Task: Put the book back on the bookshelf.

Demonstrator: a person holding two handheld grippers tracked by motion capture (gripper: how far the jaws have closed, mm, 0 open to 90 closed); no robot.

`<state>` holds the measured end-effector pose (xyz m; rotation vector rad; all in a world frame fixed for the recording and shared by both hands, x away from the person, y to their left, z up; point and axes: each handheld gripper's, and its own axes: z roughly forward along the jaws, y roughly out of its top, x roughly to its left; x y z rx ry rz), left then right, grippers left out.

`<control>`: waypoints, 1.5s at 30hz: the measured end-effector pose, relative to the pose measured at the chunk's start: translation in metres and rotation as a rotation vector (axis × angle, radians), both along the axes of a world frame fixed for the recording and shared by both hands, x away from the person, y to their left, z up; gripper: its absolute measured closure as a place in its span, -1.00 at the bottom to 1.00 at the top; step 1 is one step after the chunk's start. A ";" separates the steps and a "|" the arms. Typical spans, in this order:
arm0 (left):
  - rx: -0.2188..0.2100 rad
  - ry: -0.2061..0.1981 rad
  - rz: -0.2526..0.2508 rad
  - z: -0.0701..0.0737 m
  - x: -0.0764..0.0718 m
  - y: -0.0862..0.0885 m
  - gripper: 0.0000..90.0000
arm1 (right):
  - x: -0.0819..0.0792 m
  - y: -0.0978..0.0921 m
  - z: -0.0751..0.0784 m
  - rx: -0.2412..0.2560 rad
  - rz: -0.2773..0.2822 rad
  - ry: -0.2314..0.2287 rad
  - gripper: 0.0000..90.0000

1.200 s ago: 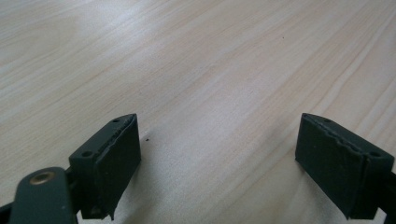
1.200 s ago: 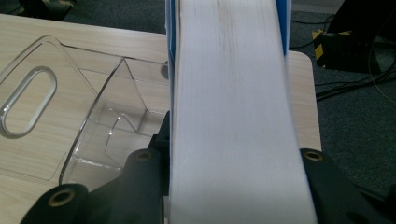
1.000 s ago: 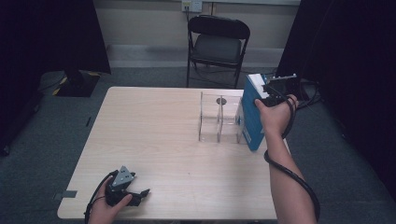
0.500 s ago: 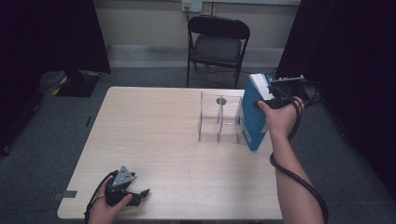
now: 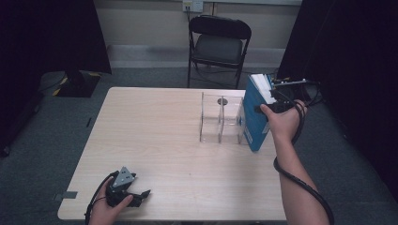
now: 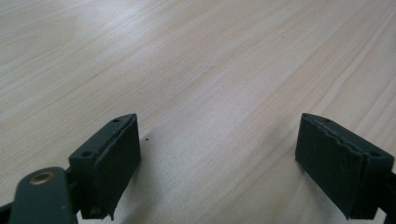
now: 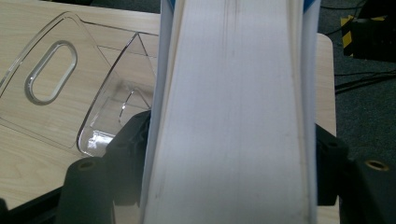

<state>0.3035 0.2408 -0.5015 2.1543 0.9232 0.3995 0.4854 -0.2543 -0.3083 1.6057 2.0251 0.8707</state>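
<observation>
At the table's three o'clock edge, the right gripper (image 5: 277, 101) clamps a blue-covered book (image 5: 255, 117) beside a clear plastic rack (image 5: 220, 118), while the left gripper (image 5: 133, 194) rests wide open and empty at seven o'clock.

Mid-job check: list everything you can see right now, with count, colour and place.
book: 1, blue cover with white pages, upright at the table's right edge beside the rack, clamped across its page edge.
clear plastic rack: 1, transparent, with dividers, on the table's right half, just left of the book.
table: 1, light wood, centre of the high view.
folding chair: 1, black, on the floor beyond the table's far edge.
wall outlet: 1, pale, on the far wall above the chair.
left gripper: 1, black, jaws apart over bare tabletop at the near left corner.
right gripper: 1, black, closed on the book.
</observation>
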 end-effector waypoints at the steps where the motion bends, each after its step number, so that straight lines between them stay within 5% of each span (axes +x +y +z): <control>1: -0.001 0.001 0.001 0.000 0.000 0.000 -0.70 | 0.000 -0.001 0.000 0.000 0.002 0.001 -0.34; 30: -0.001 0.002 -0.001 0.000 0.000 0.000 -0.70 | -0.020 -0.006 0.002 0.018 0.043 0.002 -0.57; 40: -0.003 0.002 -0.002 0.000 -0.001 0.000 -0.70 | -0.030 -0.001 -0.003 0.039 0.110 0.005 -0.65; 45: -0.004 0.002 -0.002 0.000 -0.001 0.000 -0.70 | -0.035 0.000 -0.001 0.013 0.119 0.002 -0.65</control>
